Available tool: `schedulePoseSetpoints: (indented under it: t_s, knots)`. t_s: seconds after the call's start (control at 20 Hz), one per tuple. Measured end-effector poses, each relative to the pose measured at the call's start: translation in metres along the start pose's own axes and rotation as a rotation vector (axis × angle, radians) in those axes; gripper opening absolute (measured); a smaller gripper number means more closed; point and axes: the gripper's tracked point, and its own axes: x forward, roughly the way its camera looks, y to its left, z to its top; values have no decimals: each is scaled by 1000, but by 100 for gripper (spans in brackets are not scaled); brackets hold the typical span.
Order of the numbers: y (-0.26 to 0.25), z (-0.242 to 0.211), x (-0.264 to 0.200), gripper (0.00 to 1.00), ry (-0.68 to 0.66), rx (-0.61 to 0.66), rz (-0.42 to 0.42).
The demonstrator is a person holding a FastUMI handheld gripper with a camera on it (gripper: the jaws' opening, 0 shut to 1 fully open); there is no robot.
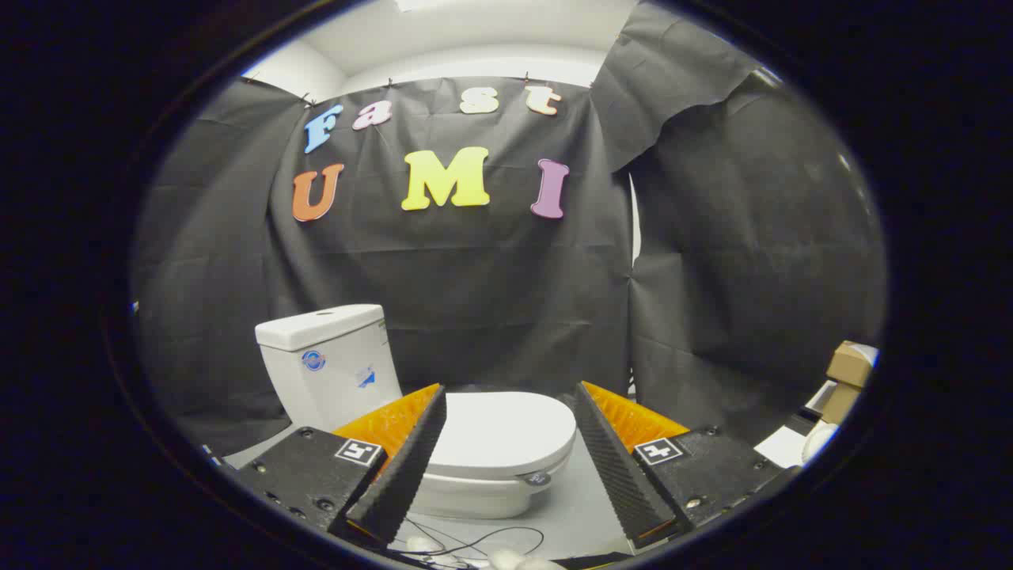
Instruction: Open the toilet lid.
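Tool [510, 400] at bottom centre, fingers spread wide, gripping nothing. Left of centre: white tank [328, 360]. Toilet lid [502, 431] down flat, seen between and beyond the fingers. Cardboard boxes [848, 372] at far right.

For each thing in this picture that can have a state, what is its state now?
White toilet lid: closed, lying flat on the seat, beyond the fingers.
White ceramic toilet tank: upright, its cover on top.
Gripper: open, fingers spread wide, touching nothing.
Brown cardboard box: looks closed, though it is too small to be sure.
Thin dark cable: loose on the floor.
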Motion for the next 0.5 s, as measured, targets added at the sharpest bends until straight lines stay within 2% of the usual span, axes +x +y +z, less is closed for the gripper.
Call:
schedulePoseSetpoints:
  t_s: [0.5]
  knots:
    - [11,12,-7,100,-14,9,29]
